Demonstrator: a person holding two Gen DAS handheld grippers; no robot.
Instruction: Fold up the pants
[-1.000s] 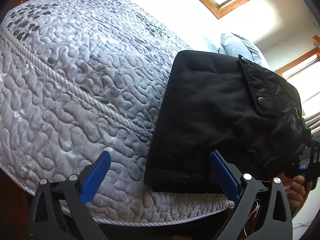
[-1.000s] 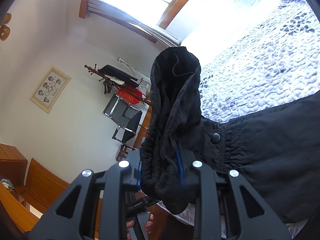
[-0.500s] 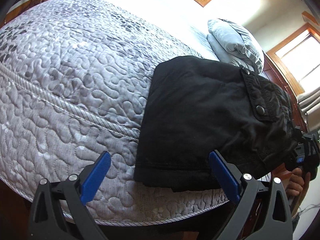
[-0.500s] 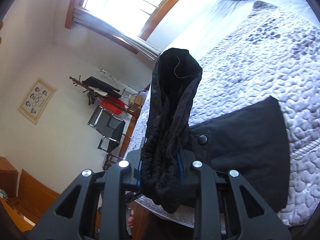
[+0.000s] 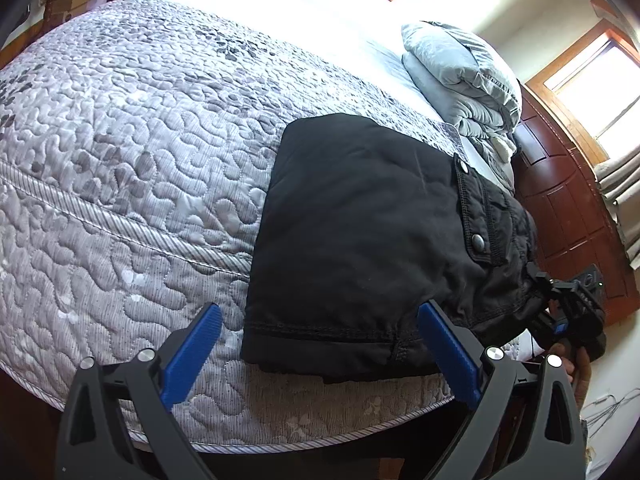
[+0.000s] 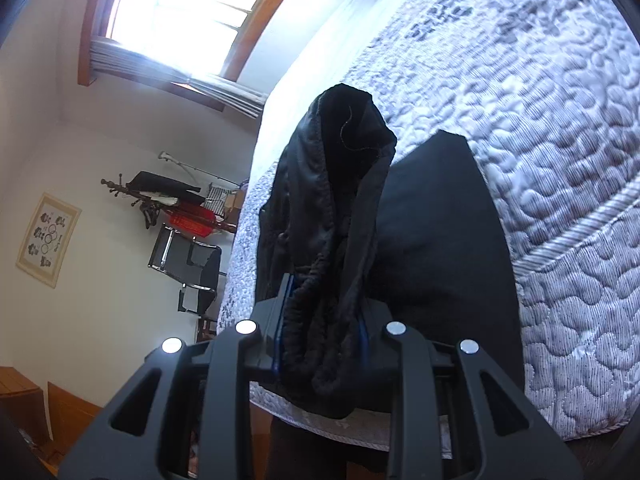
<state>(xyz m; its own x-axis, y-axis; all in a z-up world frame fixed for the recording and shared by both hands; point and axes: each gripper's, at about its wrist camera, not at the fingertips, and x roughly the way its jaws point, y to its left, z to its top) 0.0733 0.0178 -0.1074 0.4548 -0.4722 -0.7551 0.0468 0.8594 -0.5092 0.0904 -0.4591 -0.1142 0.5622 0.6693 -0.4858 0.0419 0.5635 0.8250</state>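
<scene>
Black pants (image 5: 360, 232) lie folded on the grey quilted bed (image 5: 120, 152), near its front edge. A snap-button pocket flap is on their right side. My left gripper (image 5: 320, 348) is open and empty, its blue pads wide apart just in front of the pants' hem. My right gripper (image 6: 320, 344) is shut on the bunched waistband of the pants (image 6: 336, 200) and holds it up off the bed. It also shows in the left wrist view (image 5: 568, 304) at the pants' right end.
Grey folded bedding (image 5: 460, 72) lies at the head of the bed, next to a dark wood headboard (image 5: 568, 208). A folding chair (image 6: 188, 264) and a coat rack (image 6: 160, 196) stand by the wall. Windows are bright.
My left gripper has pulled back and turned, so more of the bed and the bedding shows. My right gripper has swung with the waistband toward the bed; the folded part now lies behind it.
</scene>
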